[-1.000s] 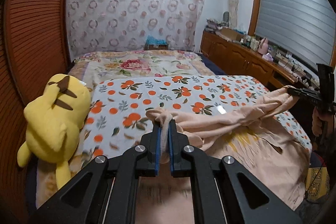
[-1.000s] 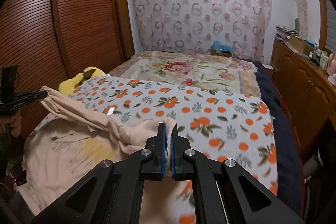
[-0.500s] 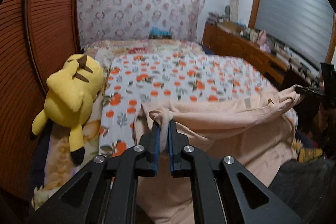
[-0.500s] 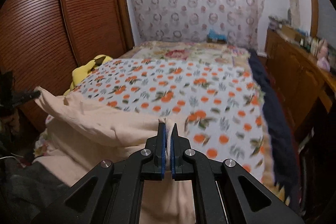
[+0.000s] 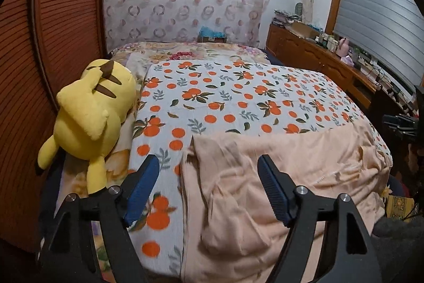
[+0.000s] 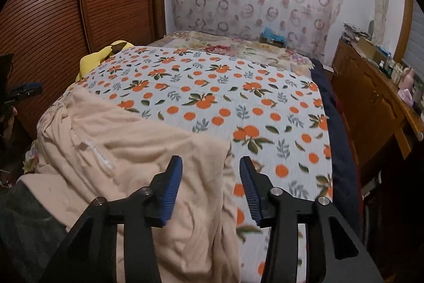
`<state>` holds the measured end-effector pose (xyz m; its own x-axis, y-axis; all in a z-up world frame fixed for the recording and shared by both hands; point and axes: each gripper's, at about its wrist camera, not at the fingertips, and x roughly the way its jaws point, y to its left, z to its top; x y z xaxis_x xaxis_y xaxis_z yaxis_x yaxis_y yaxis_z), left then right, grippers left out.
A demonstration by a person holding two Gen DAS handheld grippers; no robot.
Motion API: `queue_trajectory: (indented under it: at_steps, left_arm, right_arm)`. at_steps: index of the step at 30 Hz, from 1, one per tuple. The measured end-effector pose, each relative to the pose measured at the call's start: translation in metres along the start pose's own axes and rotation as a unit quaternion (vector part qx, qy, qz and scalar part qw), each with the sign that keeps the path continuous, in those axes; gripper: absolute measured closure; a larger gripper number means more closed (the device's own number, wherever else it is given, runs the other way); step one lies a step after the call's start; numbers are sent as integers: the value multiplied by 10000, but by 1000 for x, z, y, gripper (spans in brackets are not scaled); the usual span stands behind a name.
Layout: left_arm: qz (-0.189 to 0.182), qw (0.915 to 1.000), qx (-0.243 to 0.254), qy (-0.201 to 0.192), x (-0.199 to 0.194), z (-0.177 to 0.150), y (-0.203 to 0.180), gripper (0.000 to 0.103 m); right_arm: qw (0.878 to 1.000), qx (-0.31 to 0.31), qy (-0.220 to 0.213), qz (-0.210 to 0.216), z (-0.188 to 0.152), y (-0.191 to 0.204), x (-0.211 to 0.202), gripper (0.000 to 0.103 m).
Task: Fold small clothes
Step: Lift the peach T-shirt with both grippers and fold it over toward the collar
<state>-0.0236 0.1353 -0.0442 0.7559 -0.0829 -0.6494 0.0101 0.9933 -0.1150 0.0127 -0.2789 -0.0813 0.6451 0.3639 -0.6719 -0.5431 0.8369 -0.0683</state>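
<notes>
While the peach garment's [image 5: 278,177] near hem runs out of frame, both left gripper [image 5: 209,182] and right gripper [image 6: 210,184] jaws are opening, gripping nothing; cloth lies below them.

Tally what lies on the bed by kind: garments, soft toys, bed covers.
Garments: 1, the peach garment
Soft toys: 1, the yellow plush toy
Bed covers: 2 visible, the orange-print quilt and the floral blanket behind it
Total: 4
</notes>
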Motion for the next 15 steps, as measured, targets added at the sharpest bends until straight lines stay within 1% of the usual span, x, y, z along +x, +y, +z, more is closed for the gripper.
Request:
queue_trajectory:
  at_steps: [2, 6, 9, 11, 12, 15]
  left_arm:
    - [14, 10000, 20, 50, 11, 5, 2, 26]
    - [3, 9996, 26, 284, 38, 14, 8, 26]
    - [28, 9989, 35, 467, 57, 16, 13, 26]
    - [-49, 9980, 49, 629, 69, 17, 16, 26]
    - [-102, 9974, 30, 710, 75, 16, 17, 26]
    - [-91, 9957, -56, 918, 89, 13, 22, 26]
  right_arm:
    - [10000, 13, 14, 30, 2, -4, 18, 49]
    - [9998, 60, 149, 129, 5, -9, 50, 43]
    - [9990, 167, 374, 152, 5, -14, 75, 43]
    - [9980, 290, 538, 180, 4, -20, 89, 43]
    - [9975, 333, 584, 226, 3, -22, 94, 43]
    - [9961, 468, 635, 384, 3, -26, 103, 43]
